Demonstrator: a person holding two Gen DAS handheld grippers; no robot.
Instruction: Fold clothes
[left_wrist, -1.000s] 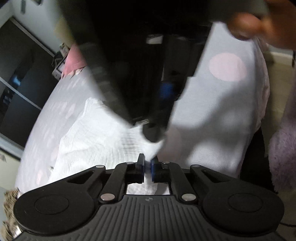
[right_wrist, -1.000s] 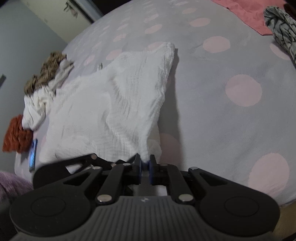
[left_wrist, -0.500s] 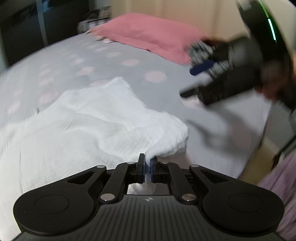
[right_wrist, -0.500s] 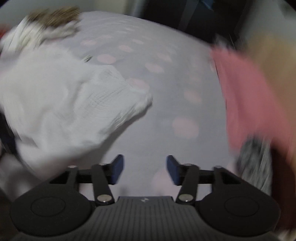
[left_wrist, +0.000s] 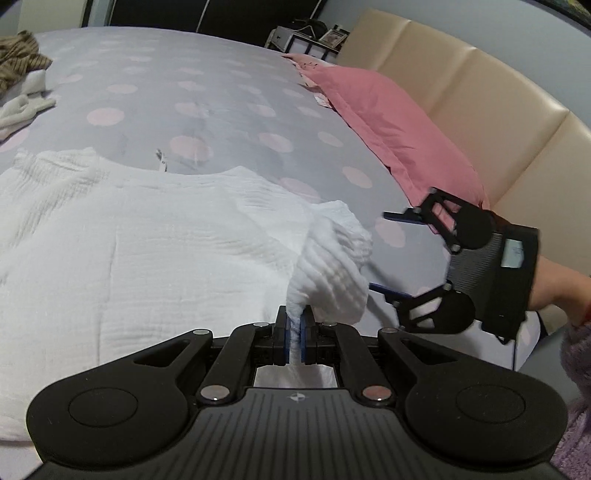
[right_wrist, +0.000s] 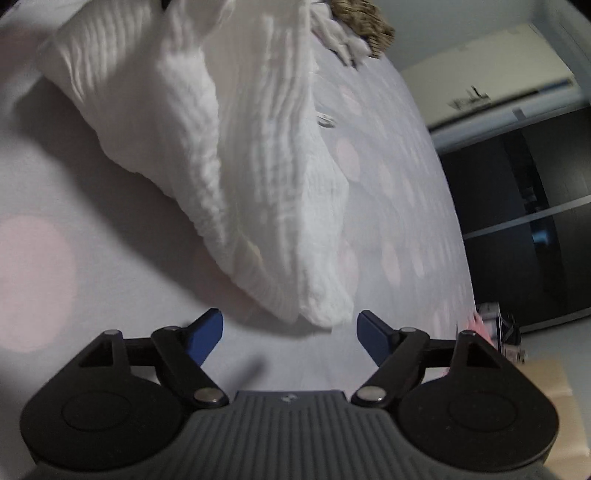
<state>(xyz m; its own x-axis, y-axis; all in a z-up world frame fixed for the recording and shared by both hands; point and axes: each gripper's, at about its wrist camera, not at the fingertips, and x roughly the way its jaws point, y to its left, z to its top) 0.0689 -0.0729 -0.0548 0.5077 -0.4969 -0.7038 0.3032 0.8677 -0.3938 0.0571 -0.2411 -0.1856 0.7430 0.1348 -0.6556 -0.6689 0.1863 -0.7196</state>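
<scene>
White garment (left_wrist: 147, 251) is spread on the dotted bed (left_wrist: 192, 85); its corner is pinched by the closed left hand-held gripper (left_wrist: 294, 328). Right hand-held gripper (right_wrist: 290, 334) is held wide apart, empty, just beside a blurred garment corner. Near garment edge is cut off.

The bed (left_wrist: 221, 92) wears a grey sheet with pink dots. On it lie a white garment (left_wrist: 147, 240), a pink pillow (left_wrist: 388, 122) by the headboard, and crumpled clothes (left_wrist: 22, 74) at the far edge.
</scene>
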